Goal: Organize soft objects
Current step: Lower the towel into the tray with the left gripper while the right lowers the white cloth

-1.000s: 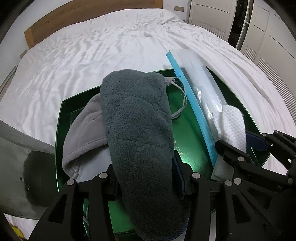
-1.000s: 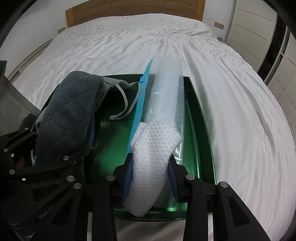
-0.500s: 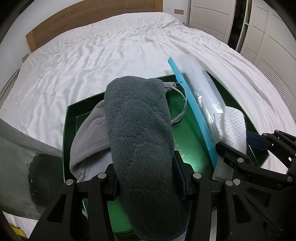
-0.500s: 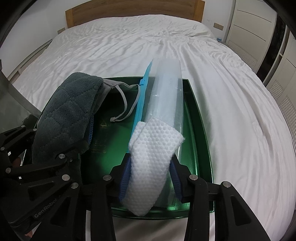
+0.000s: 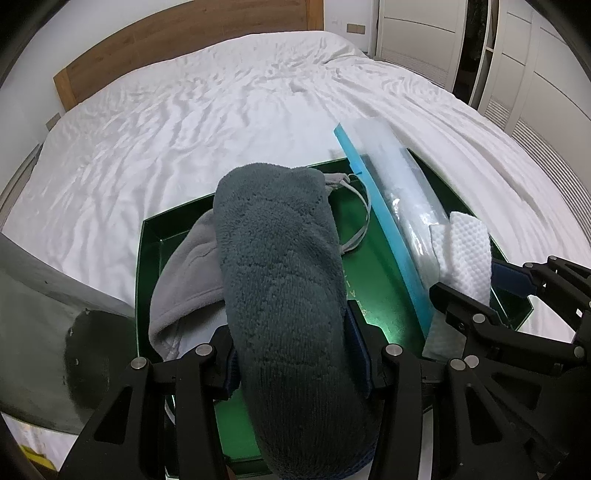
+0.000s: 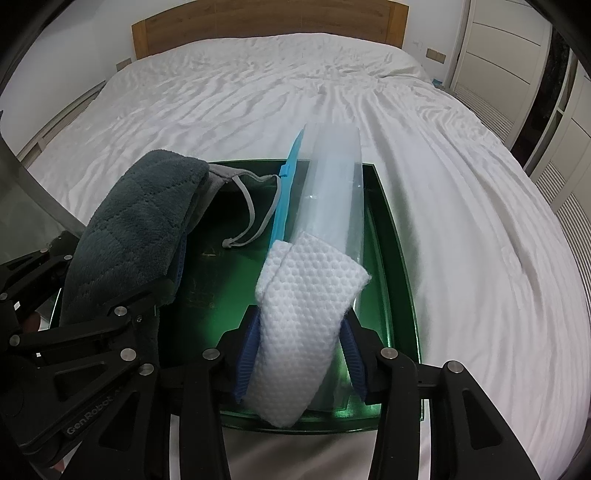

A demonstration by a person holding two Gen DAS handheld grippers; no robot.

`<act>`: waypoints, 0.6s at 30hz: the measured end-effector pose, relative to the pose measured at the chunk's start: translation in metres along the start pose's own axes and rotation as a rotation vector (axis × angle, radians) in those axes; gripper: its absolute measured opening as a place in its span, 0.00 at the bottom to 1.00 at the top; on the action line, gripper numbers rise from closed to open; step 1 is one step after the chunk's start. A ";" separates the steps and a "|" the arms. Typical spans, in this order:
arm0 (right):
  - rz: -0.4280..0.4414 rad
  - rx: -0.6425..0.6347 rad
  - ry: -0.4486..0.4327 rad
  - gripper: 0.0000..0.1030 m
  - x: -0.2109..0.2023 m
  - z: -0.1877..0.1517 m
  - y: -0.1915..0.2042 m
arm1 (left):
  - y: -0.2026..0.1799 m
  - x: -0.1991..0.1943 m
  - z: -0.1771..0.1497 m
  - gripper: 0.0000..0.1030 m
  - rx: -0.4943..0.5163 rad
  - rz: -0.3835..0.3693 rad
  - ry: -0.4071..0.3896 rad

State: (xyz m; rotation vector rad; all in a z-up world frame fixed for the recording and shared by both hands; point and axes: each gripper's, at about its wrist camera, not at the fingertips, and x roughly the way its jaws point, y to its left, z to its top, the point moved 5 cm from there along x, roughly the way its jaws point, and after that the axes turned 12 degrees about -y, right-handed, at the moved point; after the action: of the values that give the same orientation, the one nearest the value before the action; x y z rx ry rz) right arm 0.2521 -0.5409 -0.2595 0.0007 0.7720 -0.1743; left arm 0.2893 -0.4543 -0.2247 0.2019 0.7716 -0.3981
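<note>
My left gripper is shut on a dark grey plush towel, held over a green tray on the bed. A light grey cloth mask with ear loops lies in the tray under the towel. My right gripper is shut on a white textured cloth together with the near end of a clear zip bag with a blue edge, over the tray's right side. The towel also shows at the left of the right wrist view.
The tray sits on a wide bed with a rumpled white sheet and a wooden headboard. White wardrobe doors stand to the right. A grey panel is at the near left.
Both grippers have drawn back a little toward the near side, so the tray looks farther away. Both holds are unchanged.
</note>
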 end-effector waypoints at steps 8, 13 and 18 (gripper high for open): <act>0.013 0.017 -0.023 0.47 -0.013 0.003 -0.001 | 0.003 -0.007 0.004 0.41 0.009 0.014 -0.015; 0.014 0.024 -0.035 0.51 -0.021 0.006 -0.003 | 0.004 -0.010 0.005 0.41 0.013 0.017 -0.018; 0.012 0.018 -0.038 0.51 -0.026 0.006 -0.003 | 0.004 -0.010 0.005 0.41 0.015 0.019 -0.019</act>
State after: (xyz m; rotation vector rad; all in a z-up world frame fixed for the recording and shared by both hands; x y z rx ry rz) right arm 0.2378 -0.5403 -0.2372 0.0194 0.7320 -0.1694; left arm 0.2875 -0.4494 -0.2136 0.2186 0.7479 -0.3875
